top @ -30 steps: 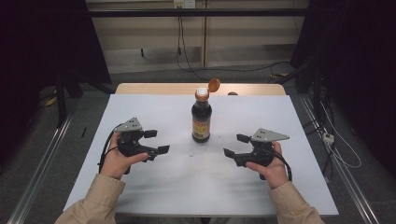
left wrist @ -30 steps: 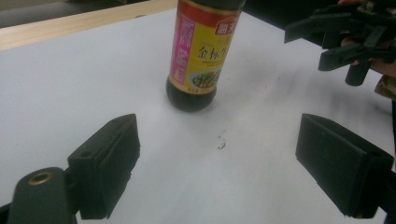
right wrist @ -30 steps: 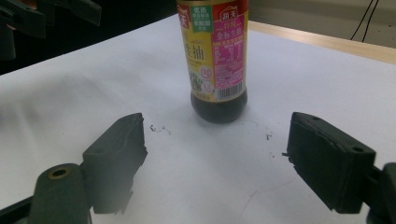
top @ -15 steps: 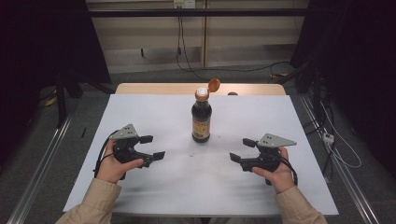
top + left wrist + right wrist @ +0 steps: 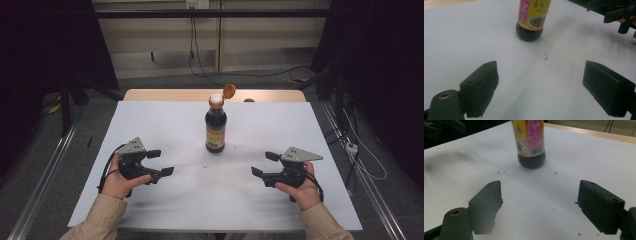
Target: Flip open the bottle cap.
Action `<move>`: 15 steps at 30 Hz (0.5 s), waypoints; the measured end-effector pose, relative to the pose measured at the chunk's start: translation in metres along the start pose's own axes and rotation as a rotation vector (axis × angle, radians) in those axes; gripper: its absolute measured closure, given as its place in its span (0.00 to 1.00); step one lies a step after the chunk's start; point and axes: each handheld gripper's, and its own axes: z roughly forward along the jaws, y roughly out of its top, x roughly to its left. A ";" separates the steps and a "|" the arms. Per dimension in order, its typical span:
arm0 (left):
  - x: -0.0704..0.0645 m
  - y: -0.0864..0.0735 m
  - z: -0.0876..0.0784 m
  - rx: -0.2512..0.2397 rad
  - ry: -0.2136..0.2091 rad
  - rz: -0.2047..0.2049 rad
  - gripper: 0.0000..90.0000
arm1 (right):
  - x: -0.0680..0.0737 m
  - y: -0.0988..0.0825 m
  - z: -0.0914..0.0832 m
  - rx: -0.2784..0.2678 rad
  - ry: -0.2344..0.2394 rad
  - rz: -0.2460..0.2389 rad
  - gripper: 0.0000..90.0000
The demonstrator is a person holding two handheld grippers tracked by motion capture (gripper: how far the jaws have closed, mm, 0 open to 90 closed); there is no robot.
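Note:
A dark soy sauce bottle (image 5: pixel 215 125) with a yellow and red label stands upright mid-table, its orange flip cap (image 5: pixel 229 91) hinged open. The bottle's base and label (image 5: pixel 532 18) face the left gripper view and the right gripper view (image 5: pixel 530 143). My left gripper (image 5: pixel 161 162) is held low over the white table (image 5: pixel 165 120) to the bottle's left, open and empty. My right gripper (image 5: pixel 265 164) is held at the bottle's right, open and empty too. Both point inward toward the bottle and stand well apart from it.
The white sheet ends at a bare wooden strip (image 5: pixel 170 94) along the far edge. A few small dark specks (image 5: pixel 545 55) mark the sheet in front of the bottle. Cables (image 5: pixel 360 155) lie on the floor to the right.
Both grippers have drawn back toward the near edge and slightly outward, away from the bottle. The bottle has not moved.

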 end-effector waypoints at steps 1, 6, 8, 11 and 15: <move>0.000 -0.001 -0.001 -0.002 0.002 -0.004 0.15 | 0.000 -0.001 -0.001 0.001 0.000 0.002 0.22; -0.001 -0.007 -0.003 0.001 0.005 -0.002 0.14 | -0.001 -0.005 -0.005 0.002 -0.014 0.007 0.22; -0.001 -0.010 -0.004 0.000 0.009 -0.009 0.14 | -0.001 -0.007 -0.007 -0.002 -0.014 0.012 0.22; -0.002 -0.014 -0.006 0.007 0.012 -0.013 0.14 | -0.001 -0.010 -0.011 -0.003 -0.017 0.009 0.22; -0.003 -0.020 -0.010 0.010 0.014 -0.015 0.14 | -0.001 -0.013 -0.016 -0.003 -0.021 0.010 0.22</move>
